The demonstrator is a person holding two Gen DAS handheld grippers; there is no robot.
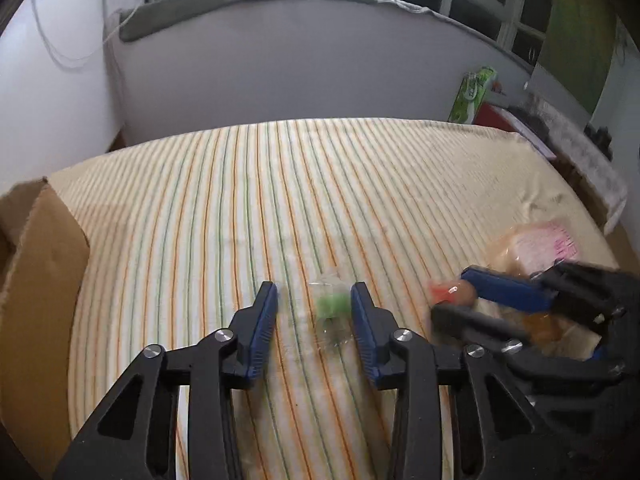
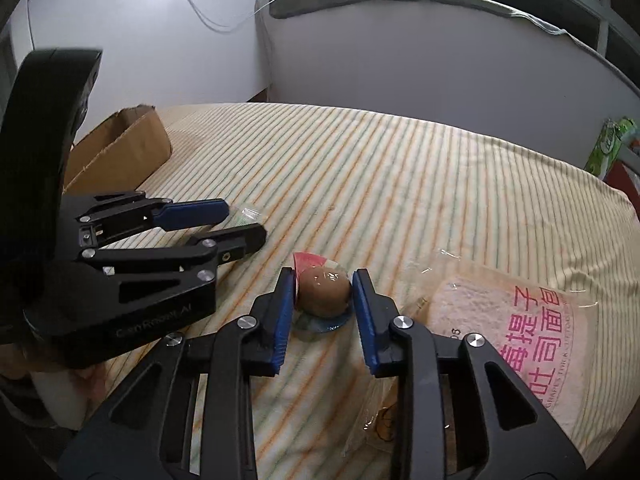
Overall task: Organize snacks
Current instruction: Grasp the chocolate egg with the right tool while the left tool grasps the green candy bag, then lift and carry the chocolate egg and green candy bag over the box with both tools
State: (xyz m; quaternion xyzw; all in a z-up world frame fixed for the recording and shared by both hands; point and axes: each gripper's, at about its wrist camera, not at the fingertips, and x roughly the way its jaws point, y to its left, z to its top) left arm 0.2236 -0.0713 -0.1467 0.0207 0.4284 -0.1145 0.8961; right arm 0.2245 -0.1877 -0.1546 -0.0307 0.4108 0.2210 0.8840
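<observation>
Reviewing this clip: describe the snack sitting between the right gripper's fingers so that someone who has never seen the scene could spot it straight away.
Start at the striped bedsheet and find the big bread bag with pink writing. Just left of it, between the blue pads of the right gripper, sits the wrapped brown egg. It is the only round brown thing; the other small snack, near the left gripper, is a green candy in clear wrap.

clear: striped cloth [image 1: 320,184] mid-bed (far half) | blocked: cardboard box [image 1: 44,248] left, bread bag [image 2: 520,320] right

left gripper [image 1: 314,308]: fingers apart, tilted down | right gripper [image 2: 323,294]: fingers clamped
</observation>
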